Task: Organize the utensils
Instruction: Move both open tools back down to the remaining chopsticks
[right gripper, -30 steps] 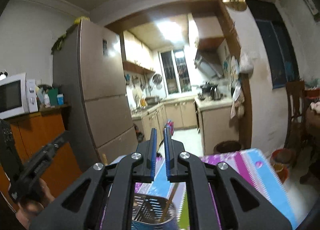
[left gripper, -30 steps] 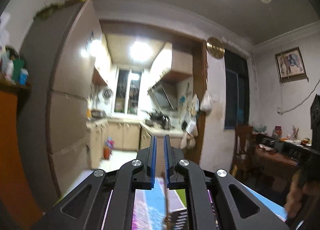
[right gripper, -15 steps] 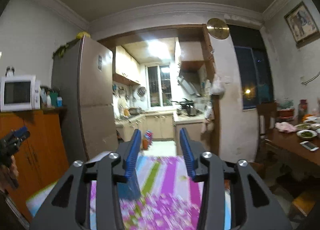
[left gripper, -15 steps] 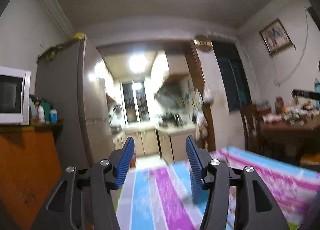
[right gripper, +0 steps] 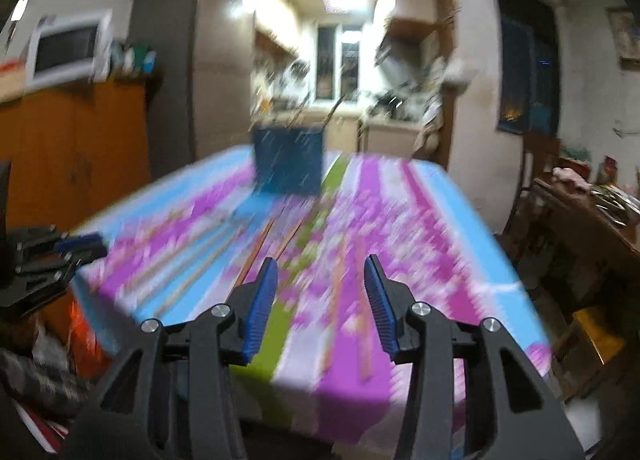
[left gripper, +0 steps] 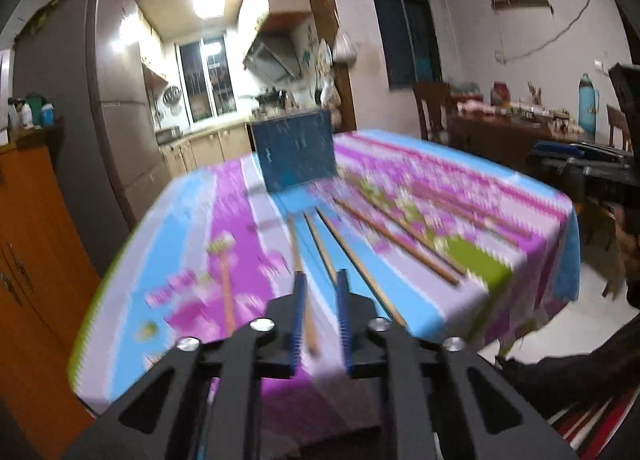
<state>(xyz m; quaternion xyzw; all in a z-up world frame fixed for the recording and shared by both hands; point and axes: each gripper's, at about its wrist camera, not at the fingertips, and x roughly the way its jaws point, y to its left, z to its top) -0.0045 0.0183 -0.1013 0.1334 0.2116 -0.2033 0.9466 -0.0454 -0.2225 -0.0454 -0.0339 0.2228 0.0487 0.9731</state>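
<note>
An orange wooden cabinet (left gripper: 28, 260) stands at the far left, close off the table's left edge, with a grey fridge (left gripper: 76, 100) behind it. The table (left gripper: 192, 220), under a striped pink, blue and green cloth, fills the middle. Toward its far edge stands a dark blue holder (left gripper: 294, 152), with stick ends poking out of its top in the right wrist view. Nearer, several wooden chopsticks (left gripper: 392, 236) lie loose on the cloth, fanning out from the holder toward the near edge; motion blur hides their exact count.

The left gripper (left gripper: 321, 288) hangs over the near edge, jaws narrowing, one chopstick lying between the blue pads; whether they press it cannot be told. The right gripper (right gripper: 320, 276) has its jaws spreading, nothing held, only cloth and a blurred stick beyond the gap.

Right of the table, floor lies open, then a dark wooden chair (left gripper: 432, 108) and a cluttered side table (left gripper: 520, 128) stand along the wall.
</note>
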